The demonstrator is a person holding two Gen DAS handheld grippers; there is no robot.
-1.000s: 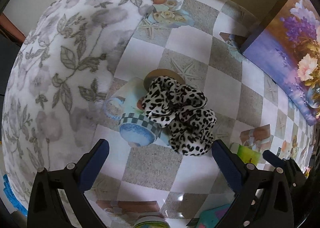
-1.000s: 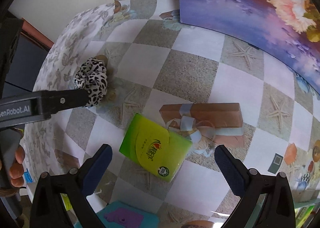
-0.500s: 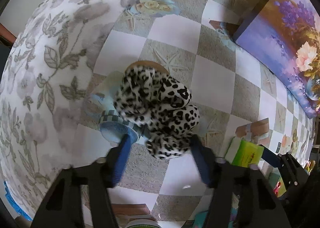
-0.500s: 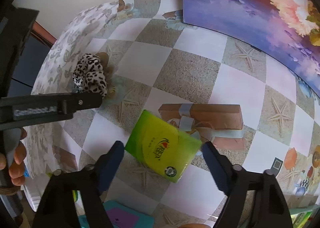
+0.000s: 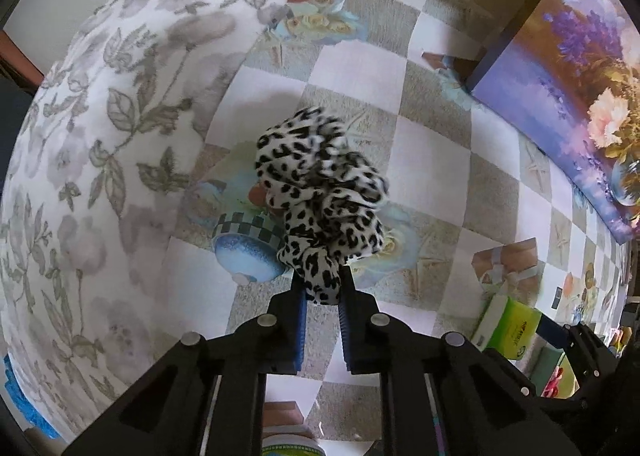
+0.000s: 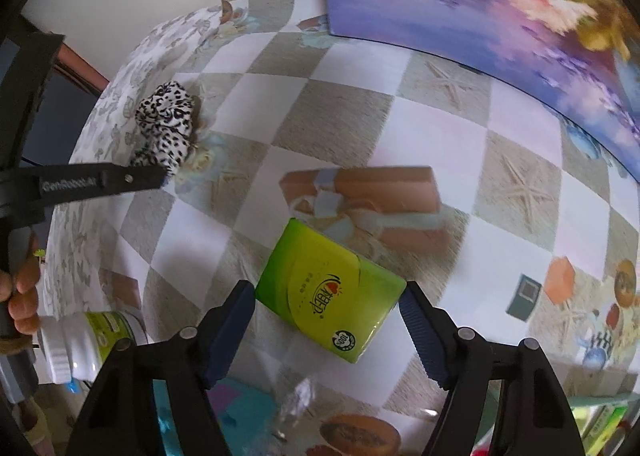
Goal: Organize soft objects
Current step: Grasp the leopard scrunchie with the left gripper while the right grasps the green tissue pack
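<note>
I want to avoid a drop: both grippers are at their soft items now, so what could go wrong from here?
1. The left gripper pinches only the bottom fold of the leopard scrunchie; it might slip out when lifted.
2. The right gripper, still closing, straddles the green tissue pack at its corners; it could twist or squirt free.

"GenRobot.AI" stands on the left gripper (image 6: 162, 177).

Both wrist views look down, sharing the scrunchie (image 5: 320, 191).
</note>
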